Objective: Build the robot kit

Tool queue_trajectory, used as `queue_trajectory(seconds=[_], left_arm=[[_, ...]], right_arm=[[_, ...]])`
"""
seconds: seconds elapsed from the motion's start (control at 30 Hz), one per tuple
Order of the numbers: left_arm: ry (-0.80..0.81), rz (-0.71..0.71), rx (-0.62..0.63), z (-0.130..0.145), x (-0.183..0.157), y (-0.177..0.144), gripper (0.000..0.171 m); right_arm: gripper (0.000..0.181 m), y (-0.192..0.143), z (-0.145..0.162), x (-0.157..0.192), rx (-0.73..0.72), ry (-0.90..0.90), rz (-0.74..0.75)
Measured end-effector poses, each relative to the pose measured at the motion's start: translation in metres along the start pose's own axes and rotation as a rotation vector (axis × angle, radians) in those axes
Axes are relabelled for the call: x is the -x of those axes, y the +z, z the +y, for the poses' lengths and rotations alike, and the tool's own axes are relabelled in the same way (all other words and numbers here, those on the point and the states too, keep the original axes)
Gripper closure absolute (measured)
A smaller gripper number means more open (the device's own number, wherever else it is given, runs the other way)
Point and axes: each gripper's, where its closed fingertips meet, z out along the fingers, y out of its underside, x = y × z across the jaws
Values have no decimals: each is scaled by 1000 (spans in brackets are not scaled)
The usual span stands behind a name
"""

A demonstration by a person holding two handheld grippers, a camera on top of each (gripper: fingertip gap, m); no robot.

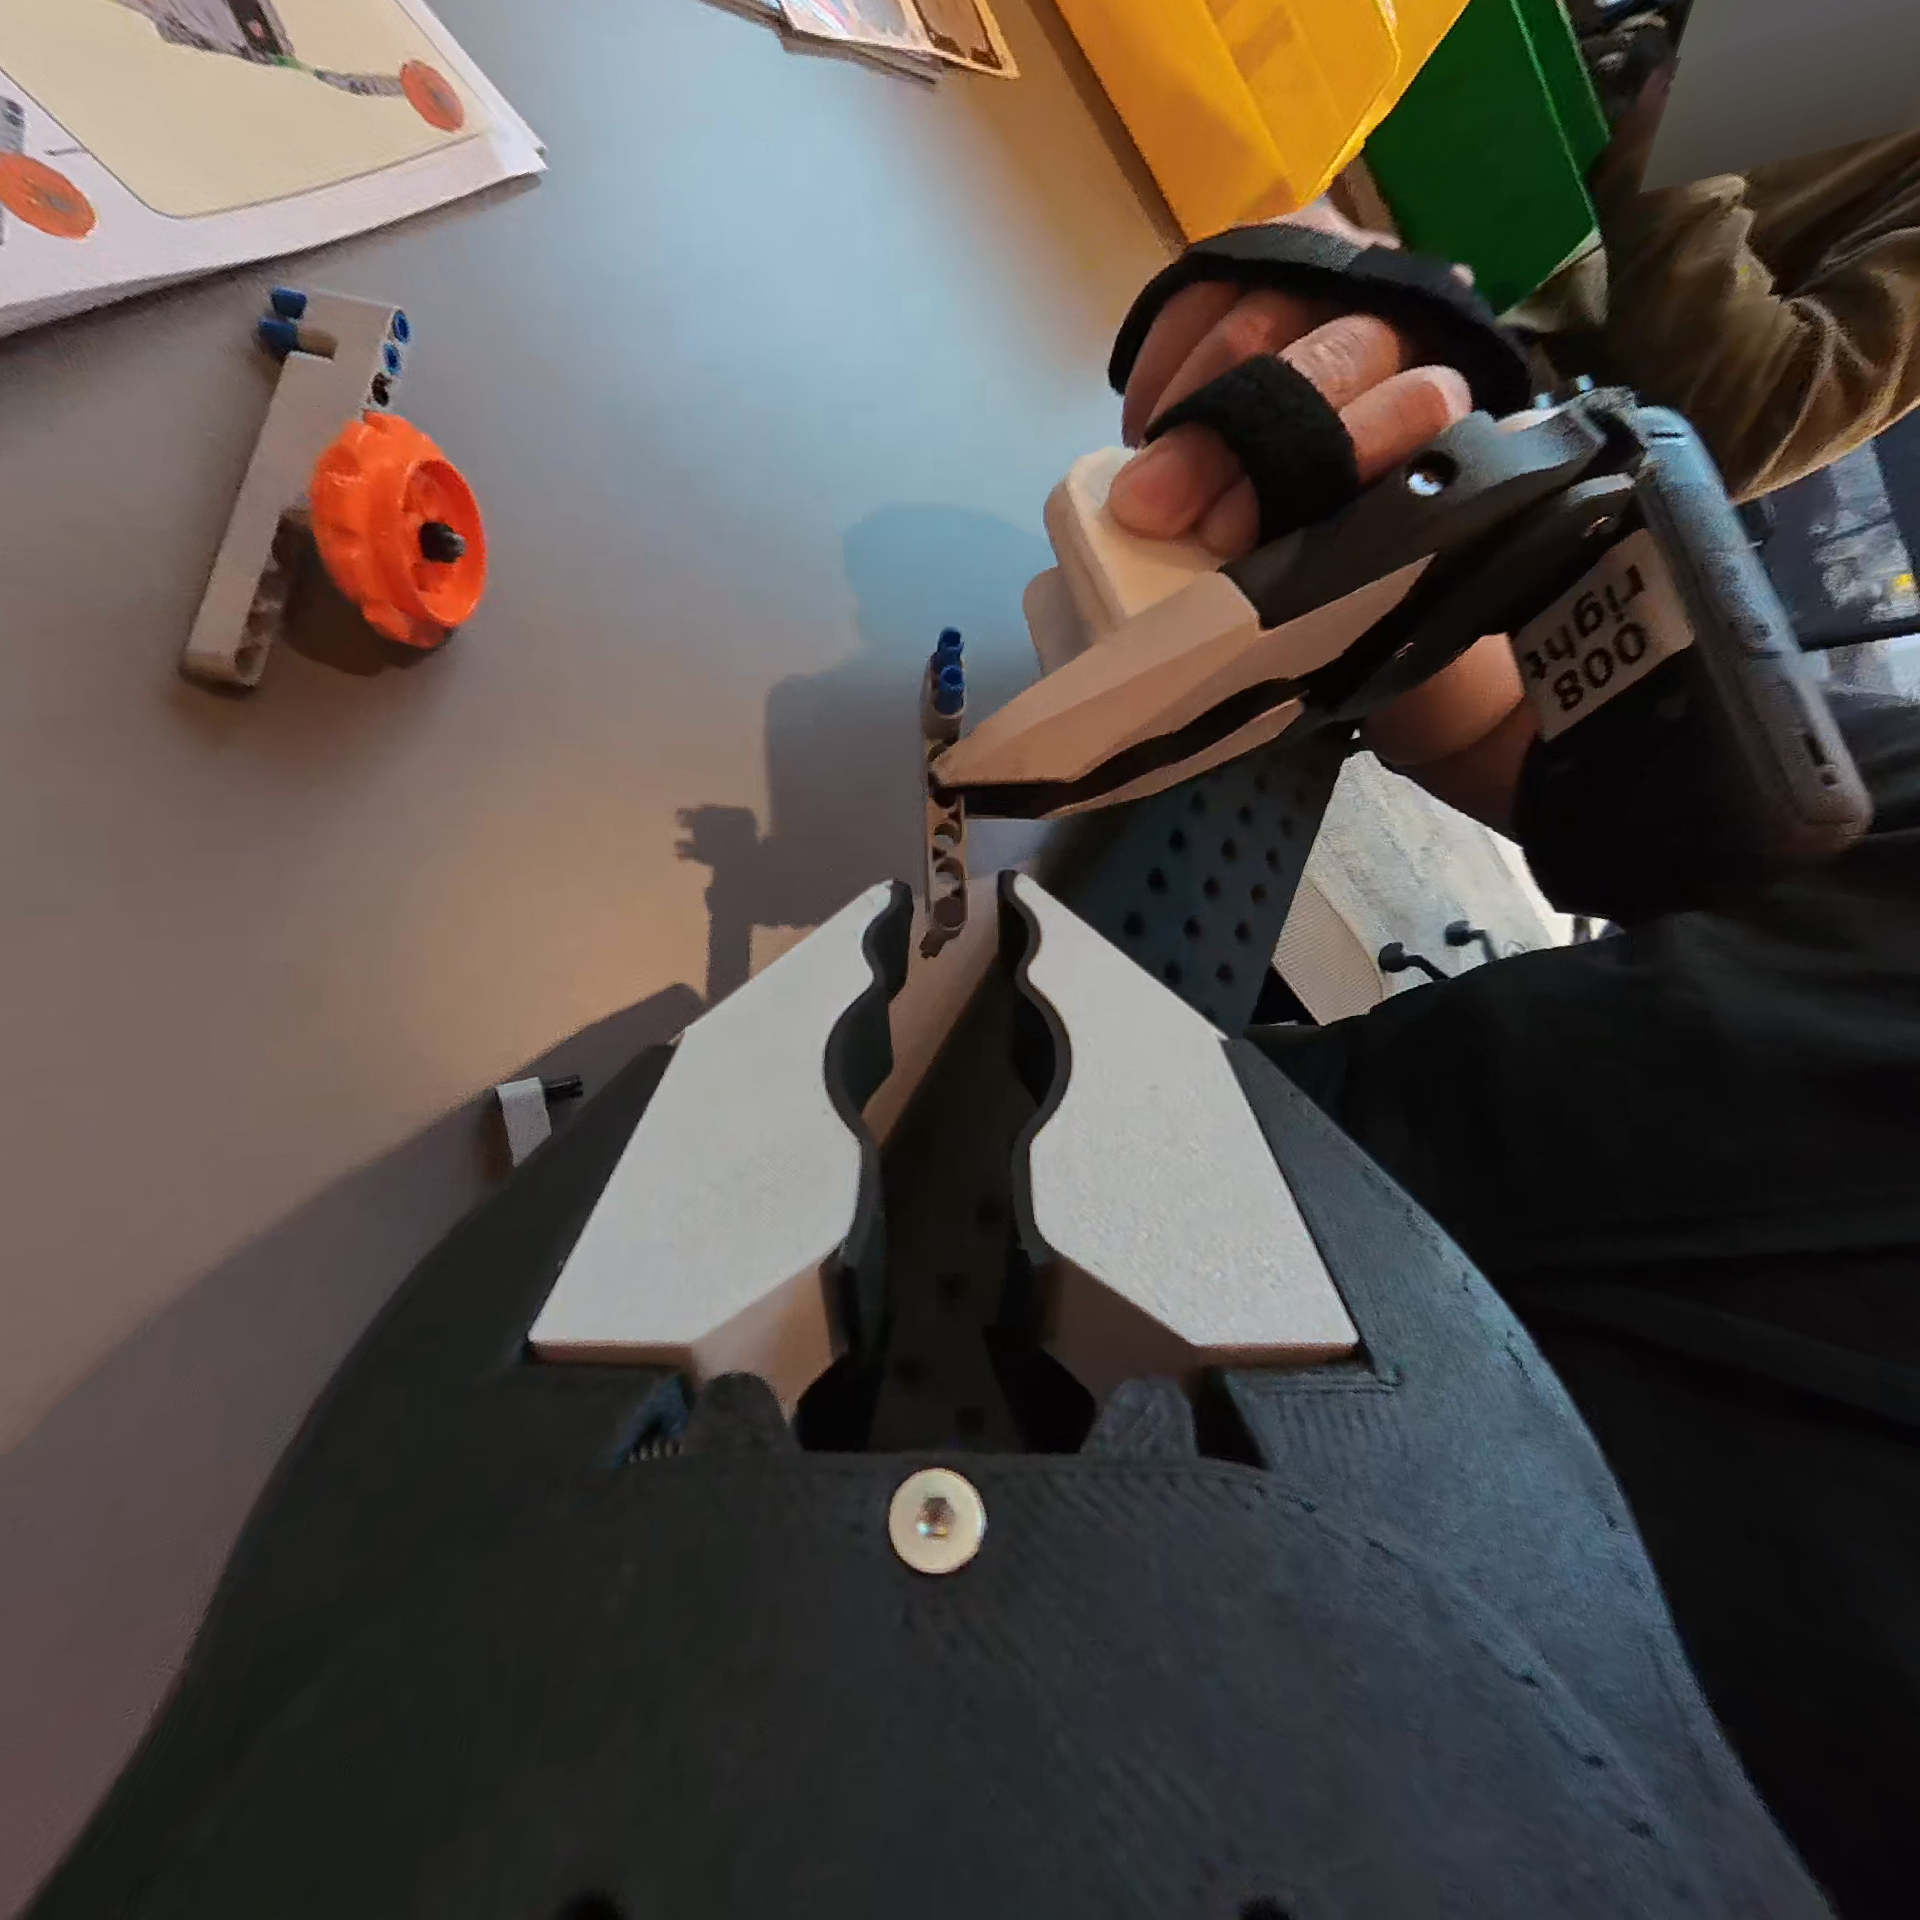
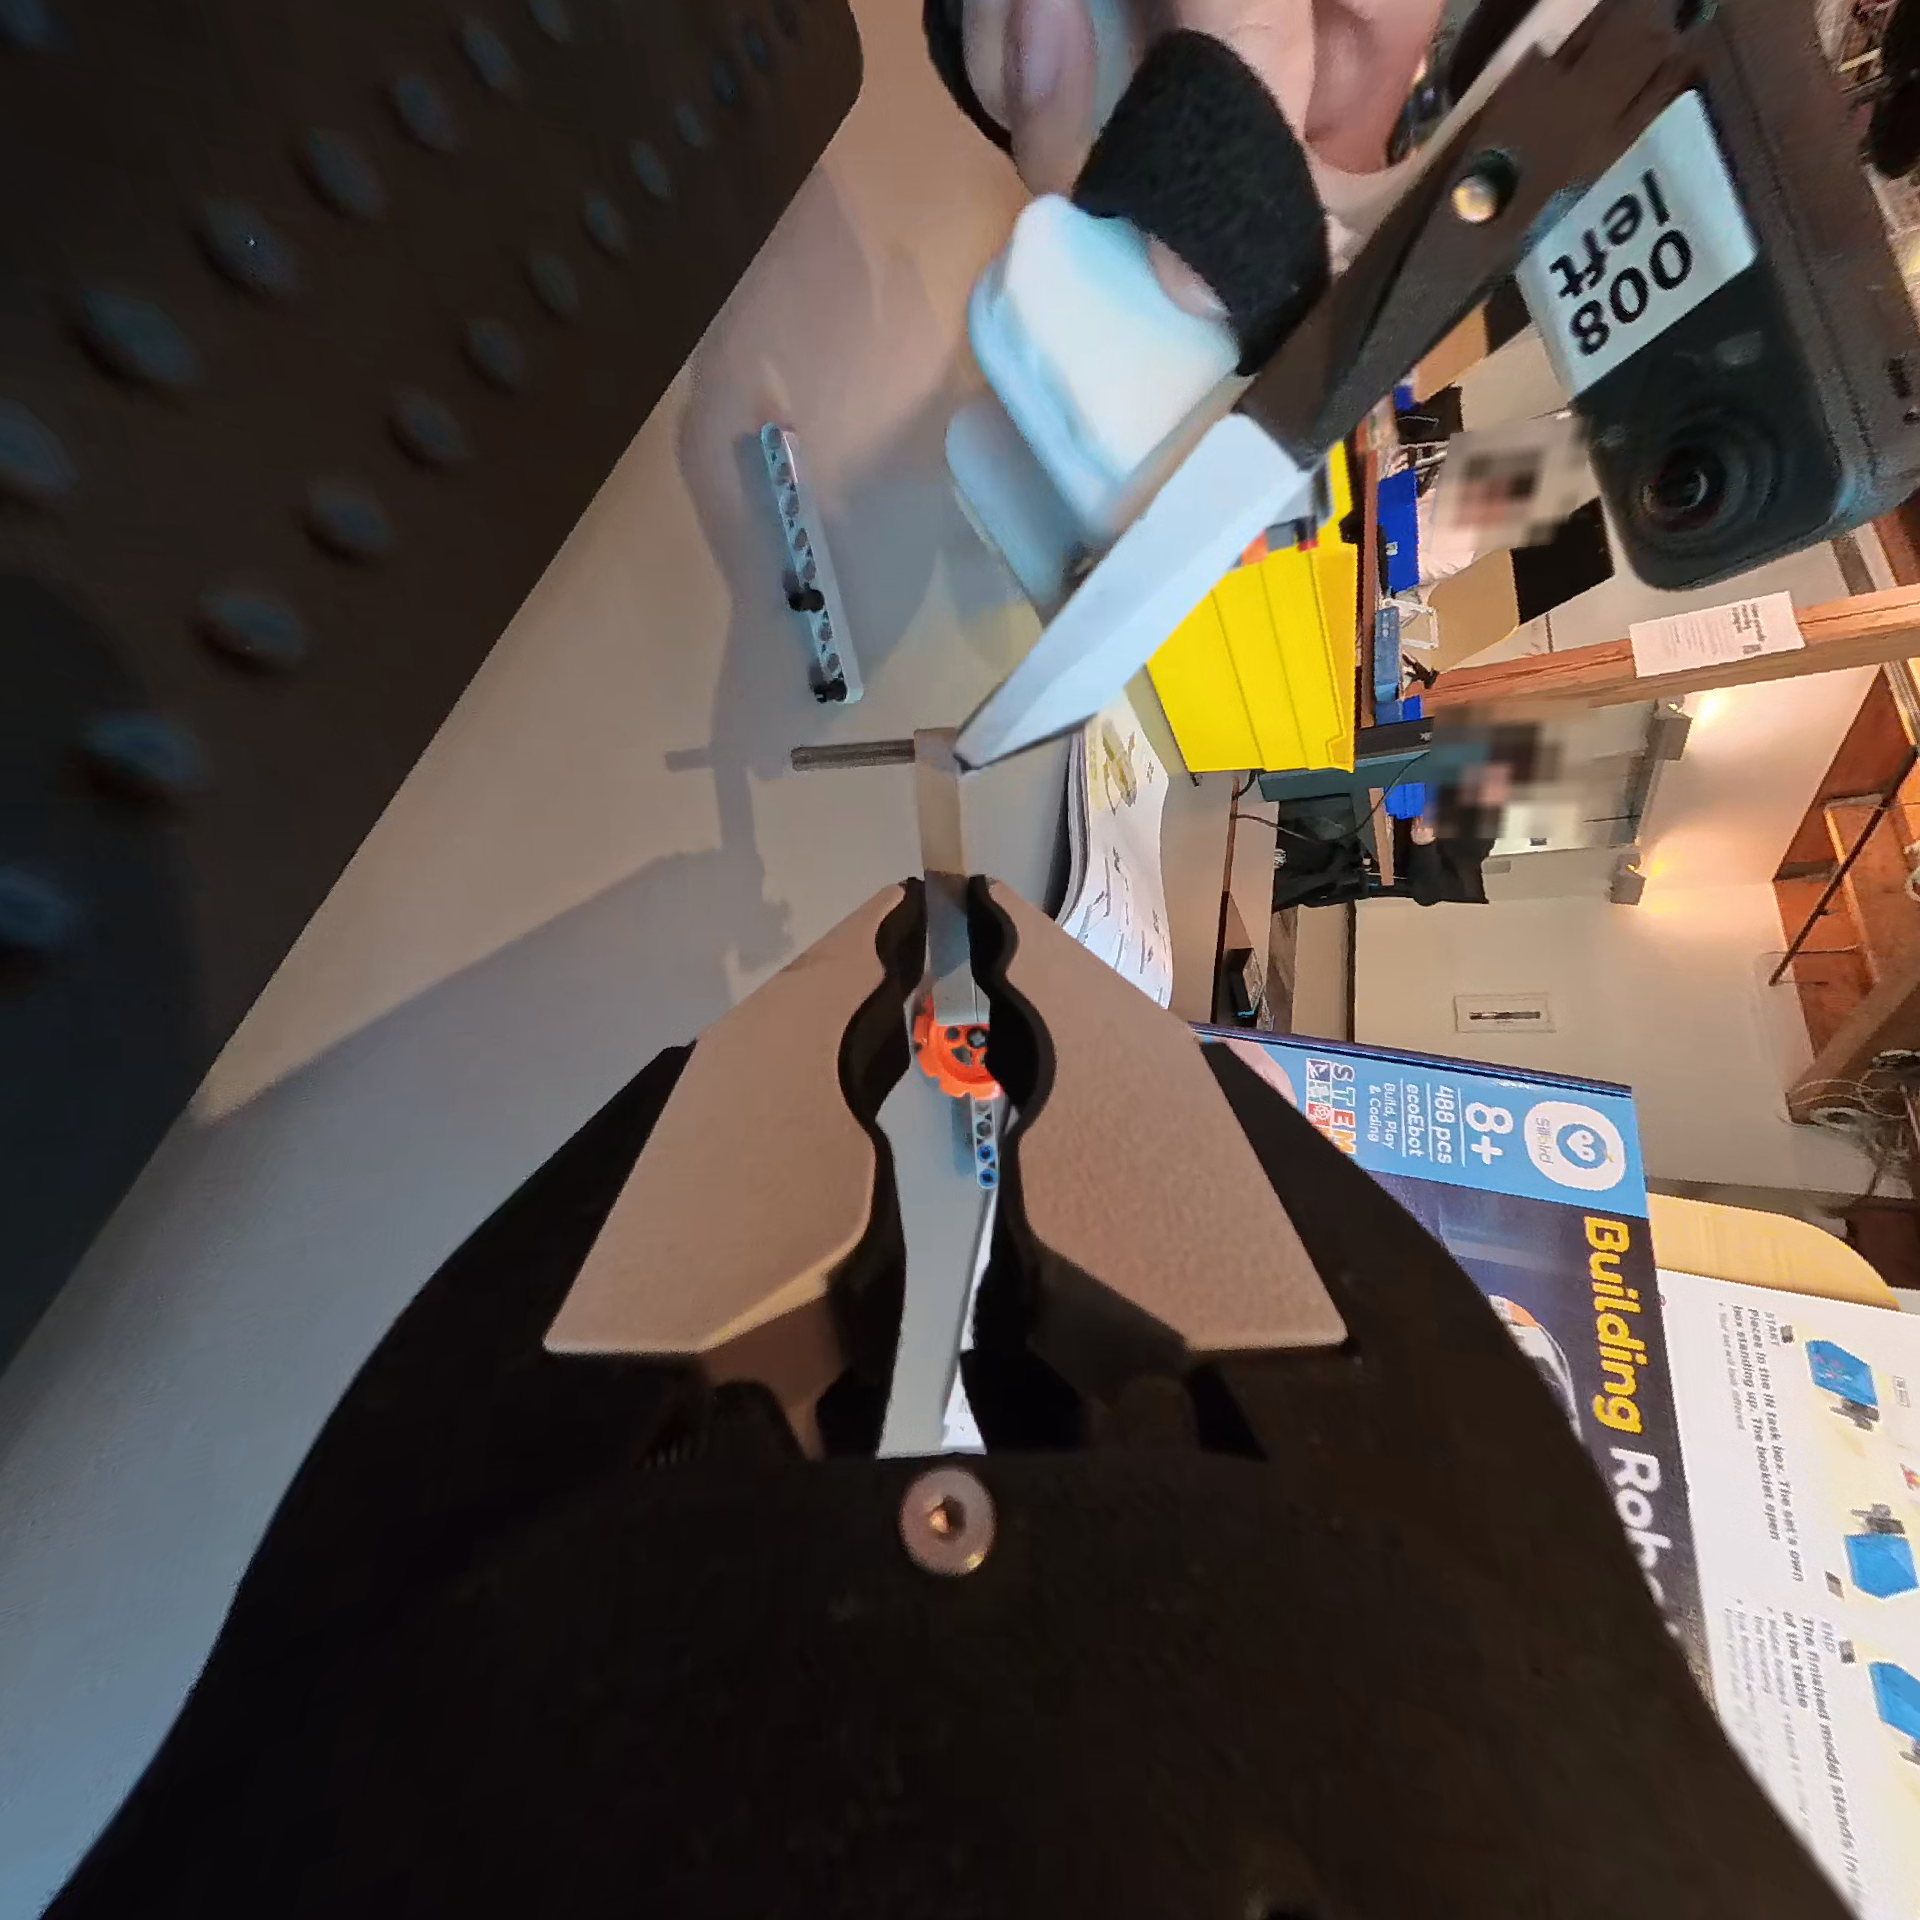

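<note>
Table (image 1: 675,364): grey, with an instruction booklet (image 1: 260,135) at its far edge.
Wheel assembly (image 1: 395,530): an orange wheel already on a grey beam with blue pins; it lay flat, well apart from both grippers.
Long beam (image 2: 810,561): loose on the table, untouched.
Right gripper (image 1: 951,774): clenched on the small grey beam (image 1: 945,842), held in the air.
Left gripper (image 1: 951,899): jaws parted around that beam's lower end, not visibly pressing.
Blue pins (image 1: 948,665): two, seated in the held beam's top.
</note>
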Motion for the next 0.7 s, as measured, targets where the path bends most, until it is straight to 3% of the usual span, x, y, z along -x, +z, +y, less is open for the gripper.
queue_trajectory(seconds=[0.23,0.43,0.57,0.63,0.7], left_arm=[[15,-23,-12,3,4,7,165],[-115,88,-234,-14,2,-13,165],[-182,136,-450,-30,5,-34,166],[-207,155,-515,-36,3,-36,166],[-208,138,-539,-37,4,-31,166]], right_arm=[[174,1,1,0,-5,18,-4],[174,-10,-3,-37,-65,169,169],[181,-17,-11,-54,-128,528,156],[167,-9,-21,-49,-176,793,36],[162,1,-21,-44,-146,931,-21]])
